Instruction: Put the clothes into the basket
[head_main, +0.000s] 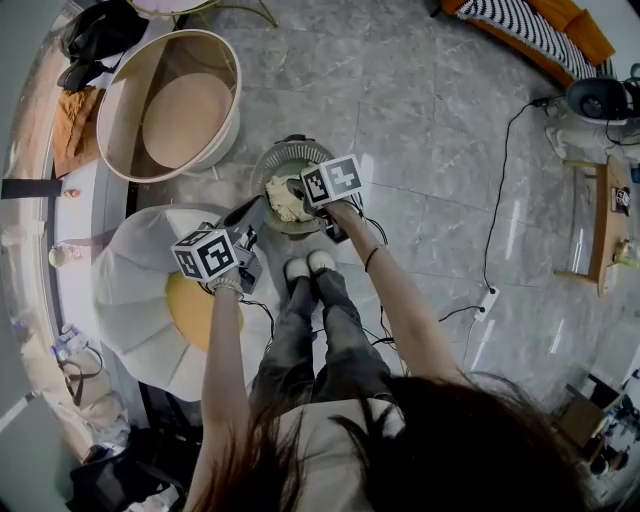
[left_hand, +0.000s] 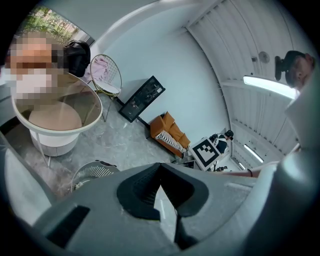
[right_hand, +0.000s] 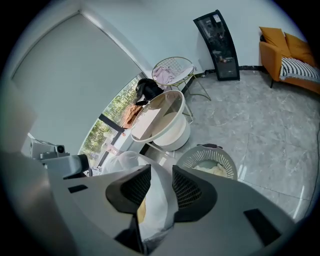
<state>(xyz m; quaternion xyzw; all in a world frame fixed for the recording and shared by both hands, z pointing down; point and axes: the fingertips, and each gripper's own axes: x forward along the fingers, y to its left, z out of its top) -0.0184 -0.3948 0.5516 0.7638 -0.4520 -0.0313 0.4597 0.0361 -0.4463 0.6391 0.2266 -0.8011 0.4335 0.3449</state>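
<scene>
Left gripper (left_hand: 160, 169) is held low at near left, beside the white chair (head_main: 130, 290). Its jaws are clenched tip to tip with nothing in them, only floor seen past them, so it is judged parked out of the way. Right gripper (right_hand: 161, 170) is held just past the feet, right at the basket (head_main: 260, 168) and angled down towards it. Its jaws are released, well apart, nothing pinched, and only the white chair is seen through the gap, which fits a drop-off pose. Cream clothes (head_main: 285, 203) lie inside the basket, just beside that gripper, so that piece is judged delivered. Farther left a round tub chair (head_main: 225, 135) stands clear of the work. Far left, an orange cloth (head_main: 75, 115) and a dark bundle (head_main: 95, 40) lie on a ledge, possibly next, not confirmable.
</scene>
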